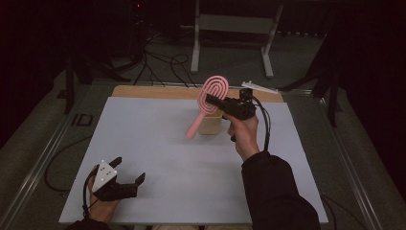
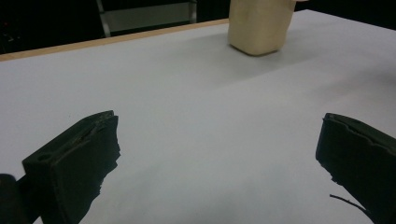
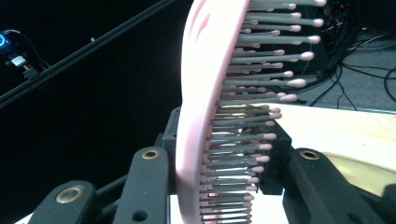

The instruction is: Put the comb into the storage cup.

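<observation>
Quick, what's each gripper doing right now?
Left gripper: open, empty, low over the table.
Right gripper: shut on the pink hairbrush.

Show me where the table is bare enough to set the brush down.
The widest bare patch runs from the left gripper up to the table's far left corner. The strip between the cup and the near edge is also bare. It is crowded around the cup, where the right gripper holds the brush above it.
</observation>
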Available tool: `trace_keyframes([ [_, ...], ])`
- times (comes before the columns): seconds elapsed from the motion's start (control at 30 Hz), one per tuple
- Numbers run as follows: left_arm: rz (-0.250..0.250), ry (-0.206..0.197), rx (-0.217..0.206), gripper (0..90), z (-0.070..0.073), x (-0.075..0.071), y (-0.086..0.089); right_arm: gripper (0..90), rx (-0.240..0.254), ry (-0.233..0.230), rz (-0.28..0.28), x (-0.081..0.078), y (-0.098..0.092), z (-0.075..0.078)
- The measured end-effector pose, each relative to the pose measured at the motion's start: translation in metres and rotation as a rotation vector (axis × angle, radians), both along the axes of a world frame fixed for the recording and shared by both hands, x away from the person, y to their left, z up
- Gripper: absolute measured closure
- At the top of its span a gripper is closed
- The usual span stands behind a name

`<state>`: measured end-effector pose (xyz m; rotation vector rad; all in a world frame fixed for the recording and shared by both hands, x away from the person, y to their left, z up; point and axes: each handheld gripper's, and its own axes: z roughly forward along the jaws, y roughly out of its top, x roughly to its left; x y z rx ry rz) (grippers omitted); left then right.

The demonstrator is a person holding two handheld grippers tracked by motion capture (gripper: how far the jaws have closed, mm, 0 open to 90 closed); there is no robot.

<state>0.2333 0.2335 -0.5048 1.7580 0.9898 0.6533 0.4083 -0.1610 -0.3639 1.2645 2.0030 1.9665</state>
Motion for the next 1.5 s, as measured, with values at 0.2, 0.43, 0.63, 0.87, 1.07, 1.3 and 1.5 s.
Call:
trace_keyframes([
  [0.2,0.0,-0.001,-0.003,0.0,0.0,0.0,0.0,63.6,0.001,-0.002,-0.013,0.005,0.001,0.001],
  [0.43,0.003,-0.002,-0.004,0.0,0.001,-0.001,0.001,63.6,-0.003,-0.003,-0.029,0.009,0.003,0.004],
  [0.63,0.004,-0.003,-0.006,0.0,0.001,-0.001,0.001,63.6,-0.007,-0.004,-0.041,0.012,0.004,0.004],
  [0.87,0.005,-0.003,-0.007,0.0,0.001,-0.001,0.001,63.6,-0.009,-0.007,-0.059,0.017,0.005,0.007],
  [1.07,0.004,-0.004,-0.008,0.1,0.001,-0.001,0.001,63.6,-0.008,-0.008,-0.066,0.02,0.007,0.008],
  [1.3,0.006,-0.006,-0.011,0.0,0.001,-0.001,0.001,63.6,-0.012,-0.004,-0.083,0.024,0.007,0.008],
  [1.5,0.006,-0.006,-0.011,0.0,0.001,-0.002,0.0,63.6,-0.001,0.0,-0.104,0.028,0.003,0.009],
])
